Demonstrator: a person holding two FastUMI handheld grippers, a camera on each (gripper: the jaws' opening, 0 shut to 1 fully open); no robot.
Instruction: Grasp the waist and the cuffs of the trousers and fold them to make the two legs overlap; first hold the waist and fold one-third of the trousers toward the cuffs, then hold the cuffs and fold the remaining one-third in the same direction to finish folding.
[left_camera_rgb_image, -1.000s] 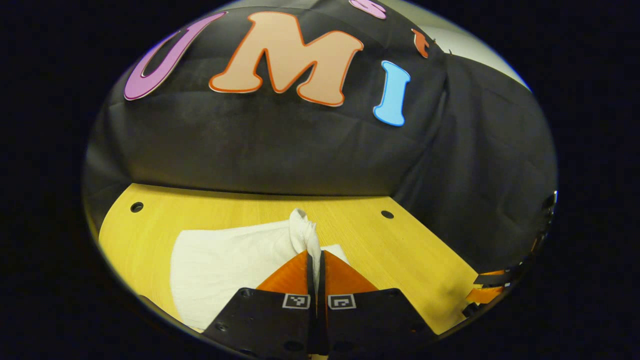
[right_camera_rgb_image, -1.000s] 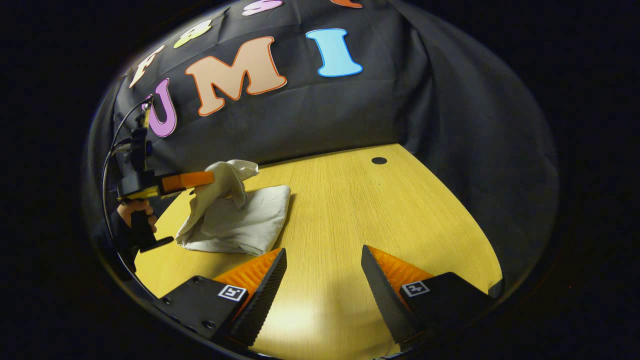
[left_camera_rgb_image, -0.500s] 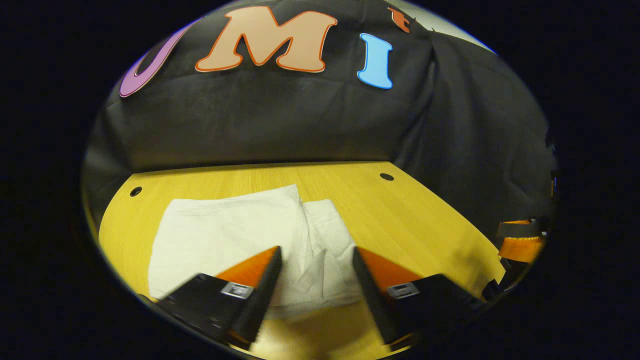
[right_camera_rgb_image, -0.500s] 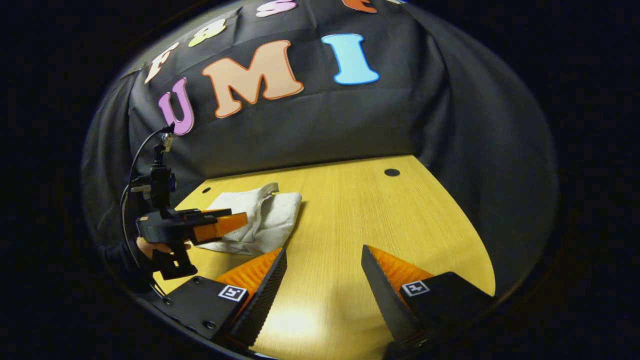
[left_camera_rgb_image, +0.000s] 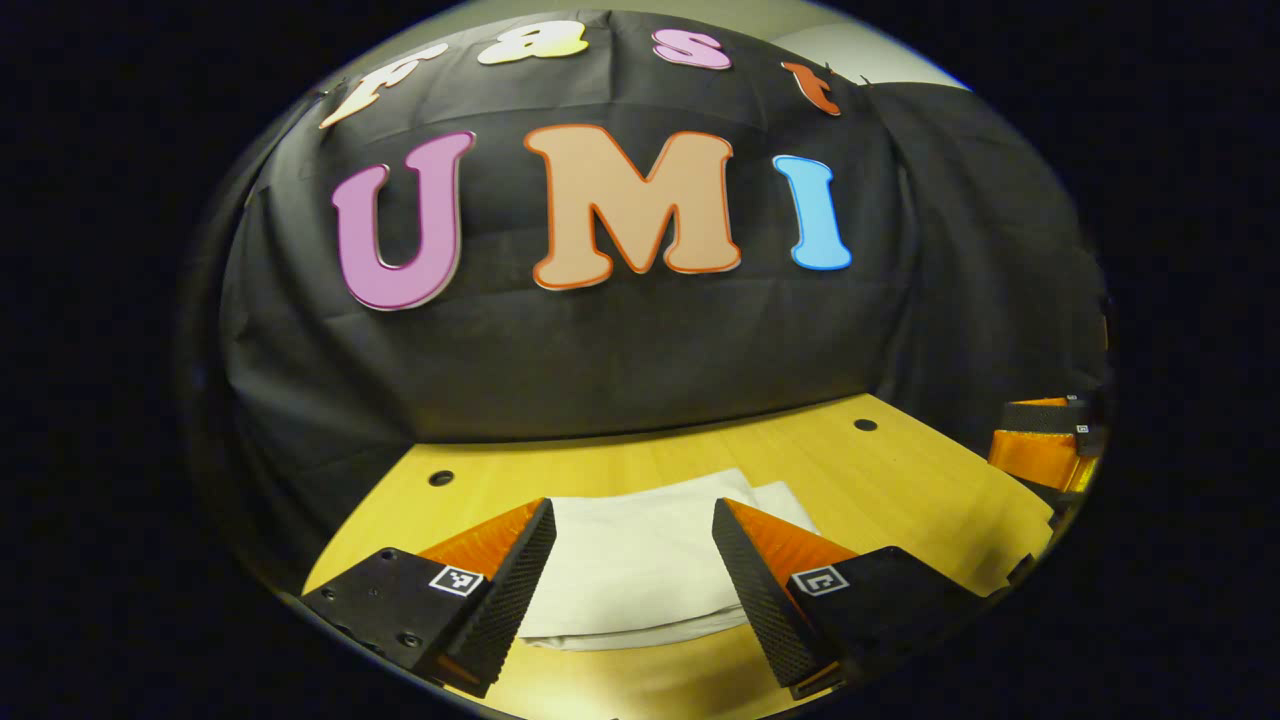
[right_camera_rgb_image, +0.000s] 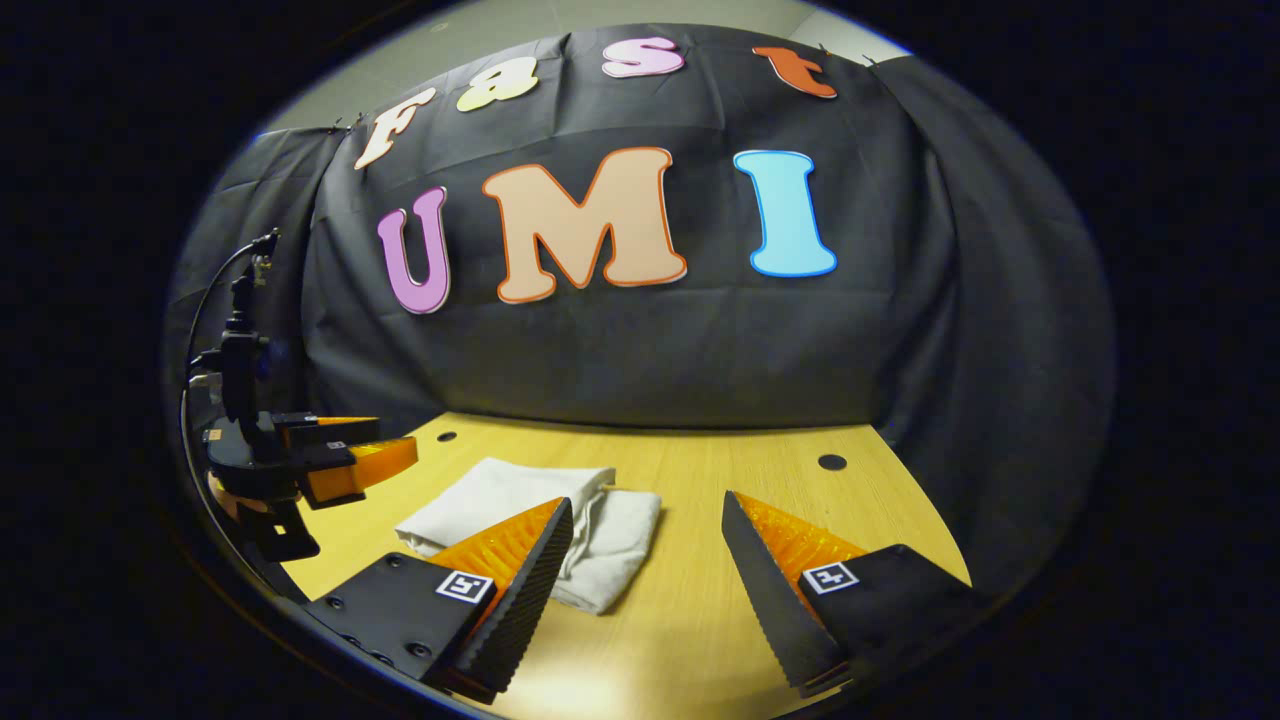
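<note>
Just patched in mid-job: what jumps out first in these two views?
The white trousers lie folded into a compact bundle on the yellow wooden table, with no claw touching them. The left claw hangs open in front of the bundle, and in the right gripper view it sits off to the bundle's left. The right claw is open too, above bare tabletop beside the bundle.

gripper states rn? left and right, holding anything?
Left gripper: open, holding nothing; the folded trousers lie on the table beyond its fingers.
Right gripper: open, empty, off the trousers.
</note>
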